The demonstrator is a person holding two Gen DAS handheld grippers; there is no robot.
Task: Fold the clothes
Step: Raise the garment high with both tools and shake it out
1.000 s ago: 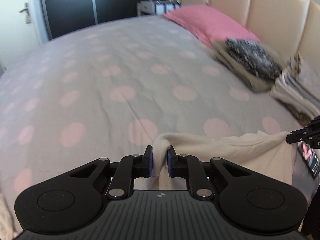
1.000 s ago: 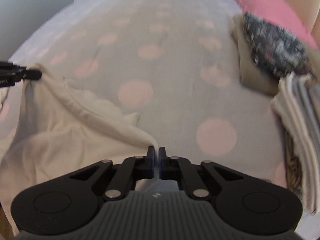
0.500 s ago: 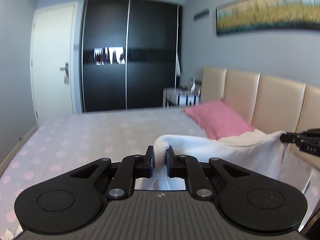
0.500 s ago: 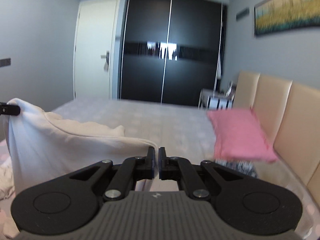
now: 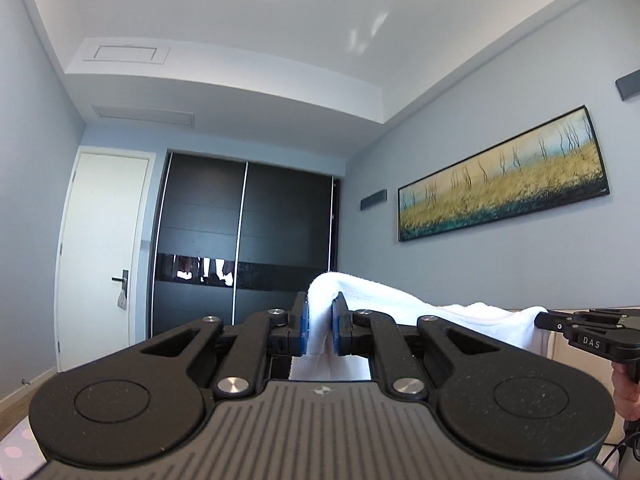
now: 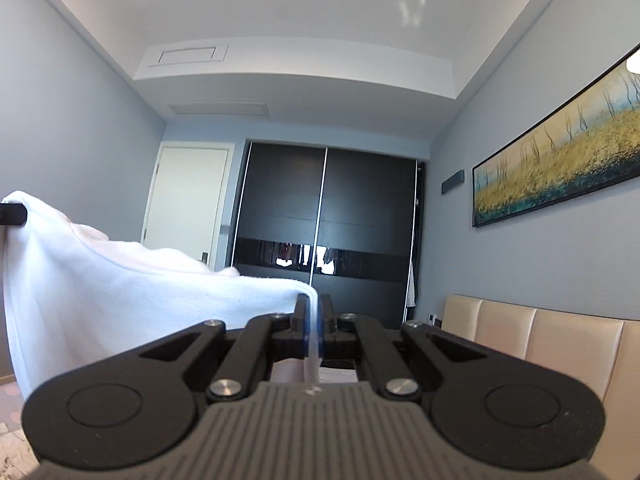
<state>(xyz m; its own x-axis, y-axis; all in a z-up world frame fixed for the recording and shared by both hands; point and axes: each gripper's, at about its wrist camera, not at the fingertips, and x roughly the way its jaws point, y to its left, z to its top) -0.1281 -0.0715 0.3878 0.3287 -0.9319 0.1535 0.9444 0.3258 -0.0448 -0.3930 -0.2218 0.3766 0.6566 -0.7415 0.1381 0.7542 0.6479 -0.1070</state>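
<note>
Two wrist cameras look almost level across a bedroom, past black two-finger tools held by a person. The left claw is nearly closed, its blue-faced pads pinching a thick bunched corner of a soft white fleecy garment. The right claw is pressed fully together on a thin edge of the same white cloth, which shows as a narrow strip between its pads.

The garment hangs in the air, stretched between the two claws. In the left view its top edge runs from the left claw off to the right, sagging slightly, to where the right claw grips it at the frame's edge, with a hand partly visible below. In the right view the cloth runs leftward and rises to the far corner, then drops as a broad white sheet towards the bottom of the frame. So the garment's long axis lies crosswise between the hands, each claw holding one end, neither nearer than the other.

Behind are a dark sliding-door wardrobe, a white door, a long framed painting of a golden field and a beige padded headboard. The bed itself is barely in view, so the lower hem cannot be seen. Judging by this, the next move depends on keeping that crosswise edge taut while lowering it.
</note>
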